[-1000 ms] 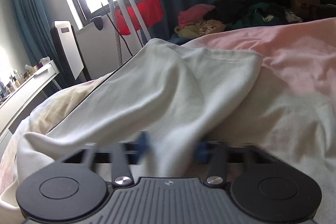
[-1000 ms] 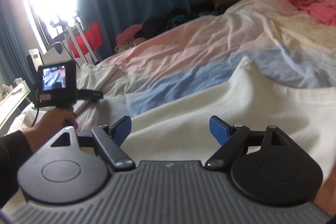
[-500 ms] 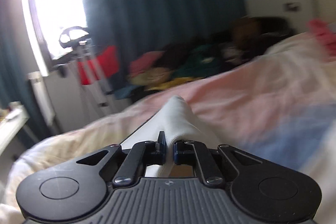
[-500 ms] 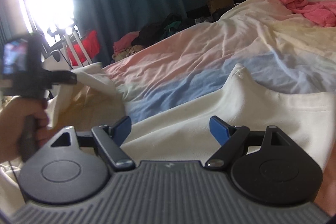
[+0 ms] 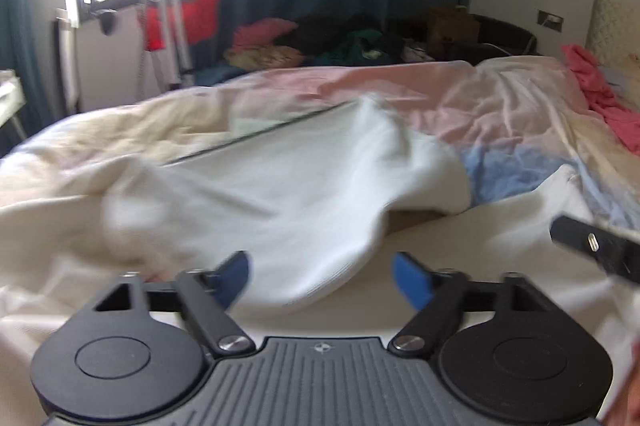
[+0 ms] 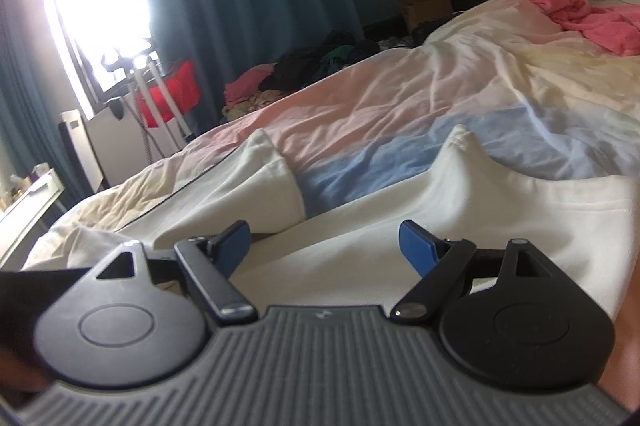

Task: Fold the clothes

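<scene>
A white garment (image 5: 300, 194) lies spread on the bed, and one side of it is folded over toward the middle, blurred in the left wrist view. My left gripper (image 5: 320, 268) hangs just behind that fold. Its jaws are opening, and the blue pads (image 5: 236, 270) stand clear of the cloth edge between them. The same fold (image 6: 264, 186) rests on the garment's body (image 6: 500, 210) in the right wrist view. There my right gripper (image 6: 324, 232) is open low over the white cloth, gripping nothing. A black piece of the right gripper (image 5: 592, 246) shows at the right edge of the left wrist view.
The bedspread (image 5: 500, 114) has pink, blue and cream bands and is wrinkled. A pink cloth (image 6: 560, 10) lies near the headboard. Beyond the bed are a heap of clothes (image 5: 320, 42), a metal stand with red fabric (image 5: 176, 18) and dark curtains. A white desk (image 6: 28, 202) stands at the left.
My left gripper pinched the garment's side, carried it up and to the right across the bed, then let it go and opened. The right gripper stayed still and open.
</scene>
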A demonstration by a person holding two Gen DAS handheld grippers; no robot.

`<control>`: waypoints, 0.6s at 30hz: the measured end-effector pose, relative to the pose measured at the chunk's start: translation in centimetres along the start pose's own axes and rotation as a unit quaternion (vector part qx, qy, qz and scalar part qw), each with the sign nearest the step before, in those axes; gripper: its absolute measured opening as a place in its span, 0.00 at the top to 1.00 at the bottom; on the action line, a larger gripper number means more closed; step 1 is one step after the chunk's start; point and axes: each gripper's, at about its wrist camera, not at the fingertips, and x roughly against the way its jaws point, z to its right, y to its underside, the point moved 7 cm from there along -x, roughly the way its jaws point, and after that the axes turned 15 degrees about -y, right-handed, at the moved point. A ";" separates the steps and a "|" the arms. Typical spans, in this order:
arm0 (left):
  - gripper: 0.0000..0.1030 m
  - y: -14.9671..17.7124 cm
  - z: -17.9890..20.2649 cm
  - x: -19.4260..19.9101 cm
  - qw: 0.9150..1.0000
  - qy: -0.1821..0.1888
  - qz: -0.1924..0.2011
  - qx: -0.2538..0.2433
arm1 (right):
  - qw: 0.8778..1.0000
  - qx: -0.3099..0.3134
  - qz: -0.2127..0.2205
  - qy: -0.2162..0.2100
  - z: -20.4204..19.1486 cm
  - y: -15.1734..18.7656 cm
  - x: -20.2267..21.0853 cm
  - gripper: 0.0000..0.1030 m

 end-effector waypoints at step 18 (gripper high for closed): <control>0.09 7.6 -13.7 12.5 0.985 -0.084 0.013 0.153 | 0.991 0.027 -0.073 -0.107 -6.4 3.0 0.1 0.19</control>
